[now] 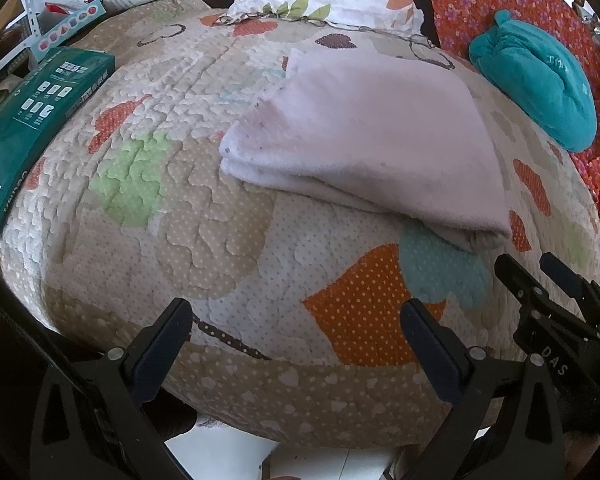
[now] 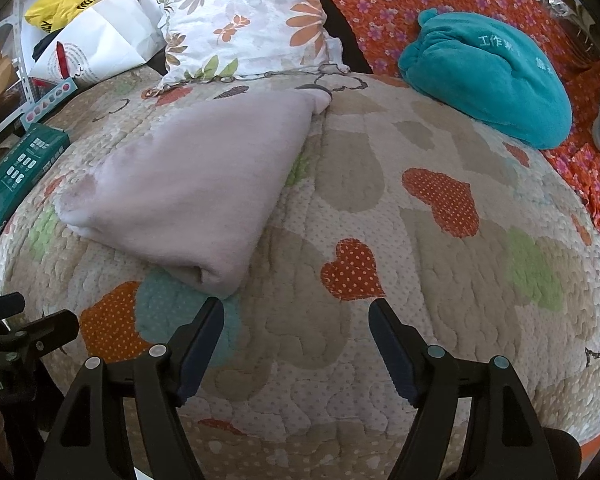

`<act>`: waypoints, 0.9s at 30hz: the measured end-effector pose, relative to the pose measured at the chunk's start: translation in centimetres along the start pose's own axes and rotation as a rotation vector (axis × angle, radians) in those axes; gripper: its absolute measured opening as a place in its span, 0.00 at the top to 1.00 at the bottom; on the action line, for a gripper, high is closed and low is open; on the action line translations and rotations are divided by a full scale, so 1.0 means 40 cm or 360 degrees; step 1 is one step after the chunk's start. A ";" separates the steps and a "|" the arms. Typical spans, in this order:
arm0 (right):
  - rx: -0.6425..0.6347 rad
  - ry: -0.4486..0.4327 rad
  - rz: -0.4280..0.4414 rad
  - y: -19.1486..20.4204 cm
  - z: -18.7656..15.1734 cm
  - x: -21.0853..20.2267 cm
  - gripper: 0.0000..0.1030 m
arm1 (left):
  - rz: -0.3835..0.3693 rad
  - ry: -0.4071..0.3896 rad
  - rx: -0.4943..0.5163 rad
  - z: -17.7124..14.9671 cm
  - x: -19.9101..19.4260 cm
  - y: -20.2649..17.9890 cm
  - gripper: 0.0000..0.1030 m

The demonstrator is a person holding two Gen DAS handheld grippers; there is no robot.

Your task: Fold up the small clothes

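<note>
Pink cloth [image 1: 364, 136] lying folded on the heart-patterned quilt [image 1: 220, 240], left gripper [image 1: 298, 330] and right gripper [image 2: 296, 320] both hovering nearby, fingers spread wide, gripping nothing, teal towel [image 2: 488, 76] sitting well apart

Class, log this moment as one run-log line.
left claw: open, empty | right claw: open, empty | pink cloth: folded on quilt

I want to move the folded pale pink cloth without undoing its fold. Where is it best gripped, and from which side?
Probably at the near corner of the folded pale pink cloth, where the layers bunch into a thick rolled edge facing the grippers. The right gripper, open and just short of that corner, could come in low over the quilt and pinch all layers together.
</note>
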State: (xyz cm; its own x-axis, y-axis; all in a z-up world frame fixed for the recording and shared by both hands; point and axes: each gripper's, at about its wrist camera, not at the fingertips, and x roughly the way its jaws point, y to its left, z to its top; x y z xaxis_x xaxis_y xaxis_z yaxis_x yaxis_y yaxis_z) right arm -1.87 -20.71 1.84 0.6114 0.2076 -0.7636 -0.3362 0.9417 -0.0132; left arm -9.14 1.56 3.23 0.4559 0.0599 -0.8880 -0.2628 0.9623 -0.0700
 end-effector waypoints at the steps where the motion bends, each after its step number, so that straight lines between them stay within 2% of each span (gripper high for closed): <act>1: -0.0001 0.0004 -0.0004 -0.002 0.000 0.003 0.23 | -0.0001 0.0005 0.0001 -0.001 0.001 -0.001 0.00; 9: -0.0019 0.0065 -0.0073 -0.010 -0.009 0.025 0.22 | 0.0008 0.0040 0.0015 -0.008 0.010 -0.013 0.00; 27: -0.0037 0.0047 -0.0179 -0.041 -0.010 0.017 0.21 | 0.0022 0.0034 0.0151 -0.023 -0.010 -0.098 0.00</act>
State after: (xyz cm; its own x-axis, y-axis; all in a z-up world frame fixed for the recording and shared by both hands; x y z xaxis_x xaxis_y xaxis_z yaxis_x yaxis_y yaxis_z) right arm -1.20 -22.22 1.09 0.6247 0.0930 -0.7753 -0.2835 0.9522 -0.1142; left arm -9.07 -2.49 3.46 0.4344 0.0688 -0.8981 -0.1868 0.9823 -0.0151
